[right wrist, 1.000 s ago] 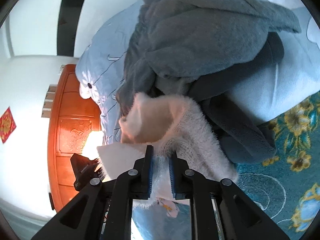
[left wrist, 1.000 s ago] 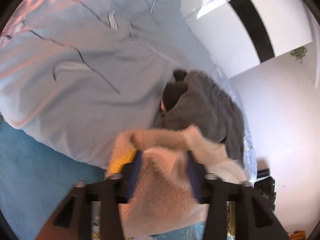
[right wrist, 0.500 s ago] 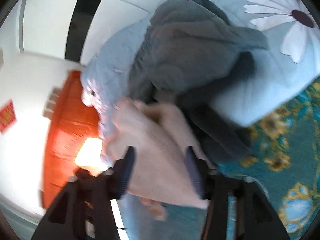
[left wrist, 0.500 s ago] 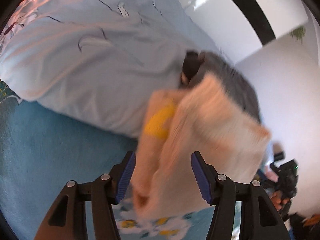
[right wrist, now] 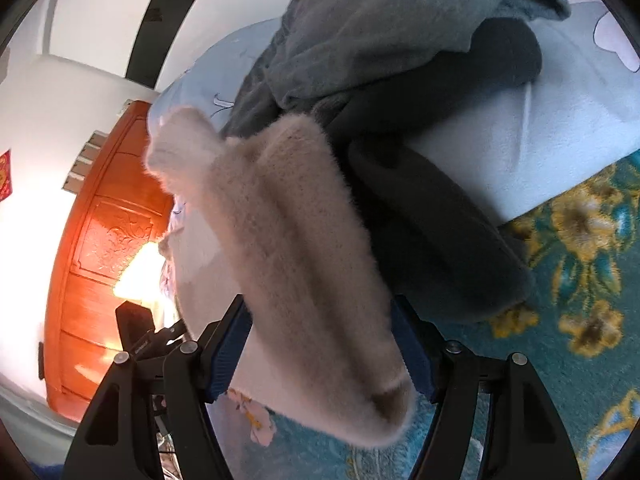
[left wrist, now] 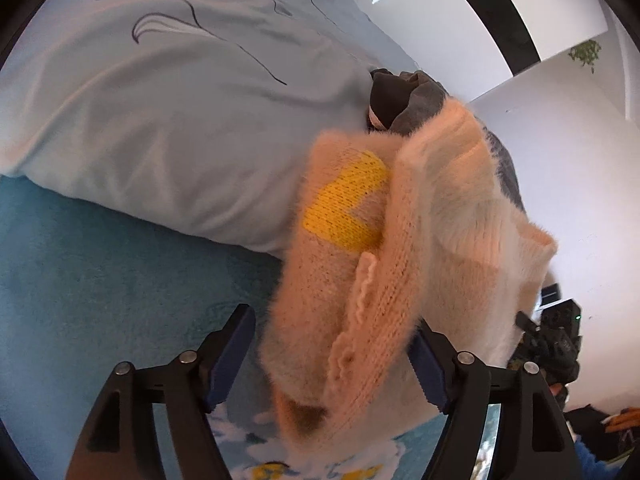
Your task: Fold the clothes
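Letting go with both hands, I see my left gripper [left wrist: 332, 354] and right gripper [right wrist: 322, 350] have just been opening; a second ago both pinched the fluffy cream knitted sweater with a yellow patch [left wrist: 400, 248]. The jaws now stand apart, with the sweater between them. It lies folded at the bed's edge, on the pale blue duvet [left wrist: 160, 120] and grey fleece garments [right wrist: 400, 40]. I judge this piece finished.
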